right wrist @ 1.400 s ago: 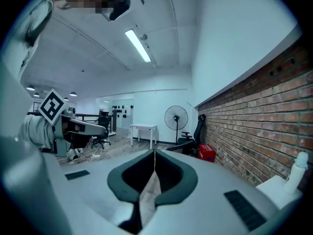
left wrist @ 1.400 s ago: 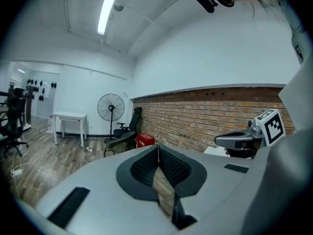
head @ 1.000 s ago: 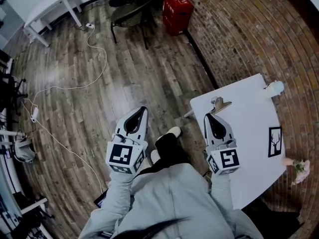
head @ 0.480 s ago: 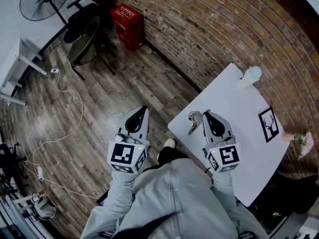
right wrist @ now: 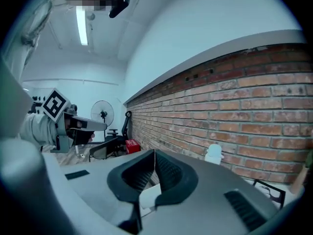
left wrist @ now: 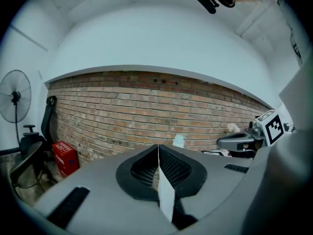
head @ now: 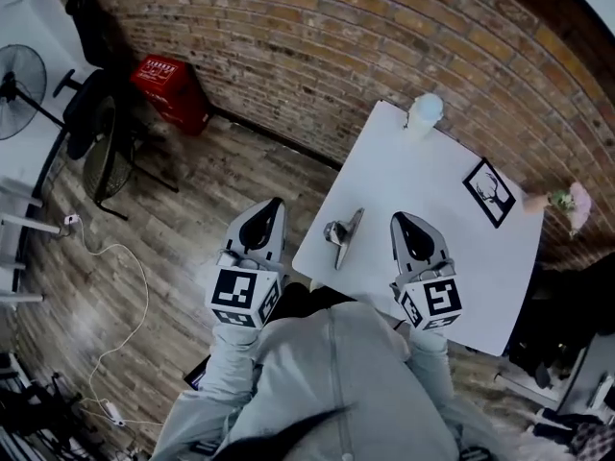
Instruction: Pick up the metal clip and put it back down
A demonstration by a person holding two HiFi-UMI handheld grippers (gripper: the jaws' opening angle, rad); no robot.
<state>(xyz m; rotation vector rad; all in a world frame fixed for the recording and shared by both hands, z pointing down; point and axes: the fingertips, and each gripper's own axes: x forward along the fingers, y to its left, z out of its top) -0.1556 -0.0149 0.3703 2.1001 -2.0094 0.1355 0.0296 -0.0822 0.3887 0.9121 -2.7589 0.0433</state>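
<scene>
We see a white square table (head: 423, 190) near a red brick wall (head: 317, 36), on a dark wooden plank floor (head: 192, 209). A small white bottle (head: 424, 111) stands at the table's far corner, and a black-framed tree picture (head: 488, 192) lies by its right edge. To the left are a red plastic crate (head: 171, 86), a dark chair (head: 96, 152), a black pedestal fan (head: 19, 77) and a white cable (head: 144, 286) trailing over the floor.

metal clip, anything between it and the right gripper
Nothing visible. The metal clip lies near the table edge, and only bare tabletop separates it from the right gripper; the bottle and picture stand farther back.
</scene>
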